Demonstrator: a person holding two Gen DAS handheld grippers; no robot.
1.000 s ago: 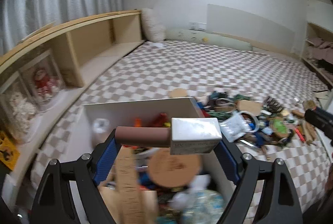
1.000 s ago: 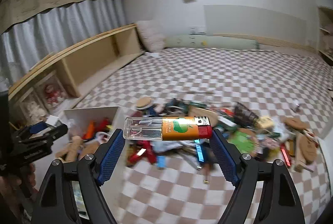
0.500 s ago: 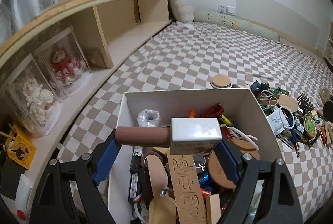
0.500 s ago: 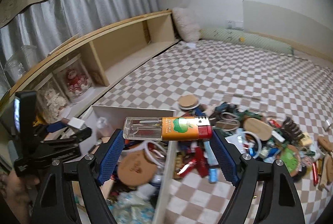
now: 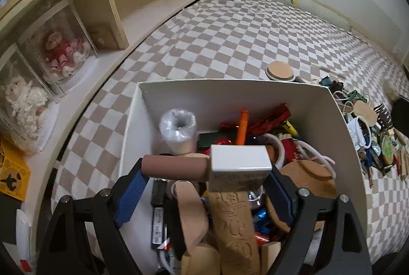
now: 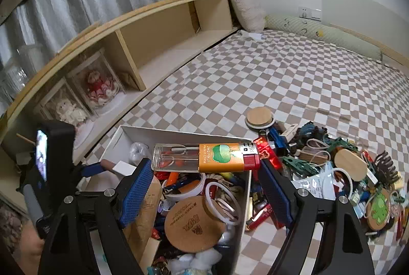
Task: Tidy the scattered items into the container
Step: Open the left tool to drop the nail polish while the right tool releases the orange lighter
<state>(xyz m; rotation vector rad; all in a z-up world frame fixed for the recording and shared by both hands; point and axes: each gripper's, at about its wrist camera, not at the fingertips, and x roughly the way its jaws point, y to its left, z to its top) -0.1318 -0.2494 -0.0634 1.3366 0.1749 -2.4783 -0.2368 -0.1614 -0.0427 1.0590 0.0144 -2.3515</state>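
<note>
A white open box [image 5: 230, 88] full of small items sits on the checkered bed; it also shows in the right wrist view [image 6: 179, 131]. My left gripper [image 5: 204, 172] is shut on a brown-handled tool with a white block head [image 5: 237, 160], held over the box. My right gripper [image 6: 204, 160] is shut on a clear and orange lighter [image 6: 204, 157], held over the box's right wall. The left gripper [image 6: 102, 167] shows at the box's left side in the right wrist view.
A pile of scattered items [image 6: 345, 172] lies right of the box, with a round wooden lid [image 6: 259, 116] behind it. A wooden shelf with doll cases [image 5: 64, 50] runs along the left. Checkered bedding [image 5: 255, 32] stretches beyond.
Both grippers have moved left and forward over the box, keeping hold of their items. The views now look down into the box.
</note>
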